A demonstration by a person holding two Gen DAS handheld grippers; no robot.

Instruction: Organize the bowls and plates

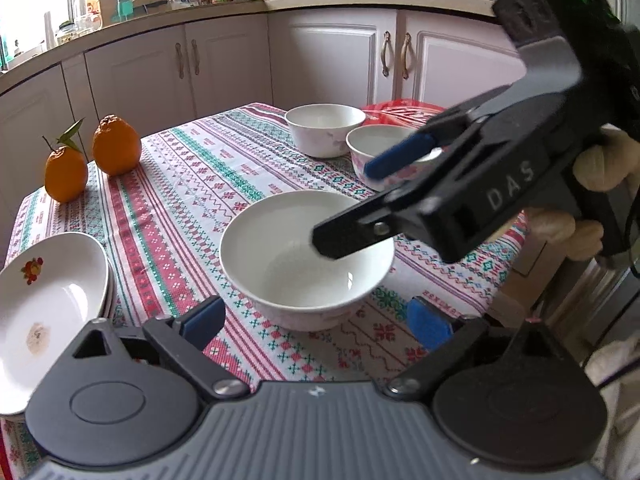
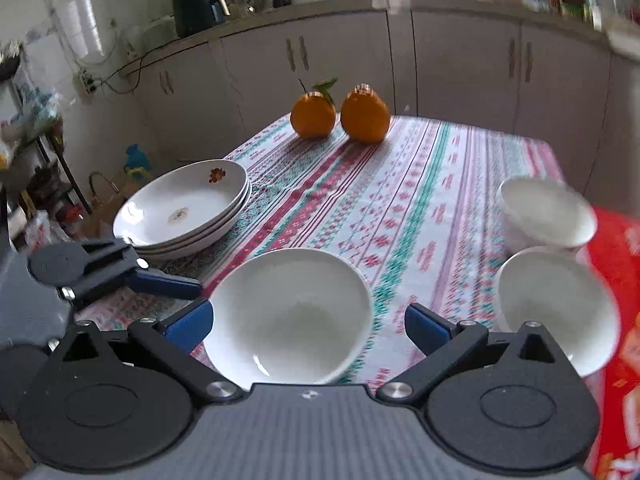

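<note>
A white bowl [image 1: 306, 256] [image 2: 288, 316] stands on the patterned tablecloth between both grippers. My left gripper [image 1: 316, 320] is open, its blue pads either side of the bowl's near rim. My right gripper [image 2: 308, 326] is open above the same bowl; in the left wrist view it [image 1: 352, 204] reaches in from the right. Two more white bowls [image 1: 325, 128] [image 1: 386, 156] stand behind, also in the right wrist view [image 2: 546, 212] [image 2: 556, 304]. A stack of white plates [image 1: 48, 304] [image 2: 184, 204] with a flower print sits at the table's left edge.
Two oranges [image 1: 116, 146] [image 1: 66, 174] [image 2: 365, 114] [image 2: 313, 114] stand at the far corner. A red cloth or bag [image 2: 620, 280] lies beside the two bowls. Kitchen cabinets [image 1: 332, 64] and a cluttered counter ring the table.
</note>
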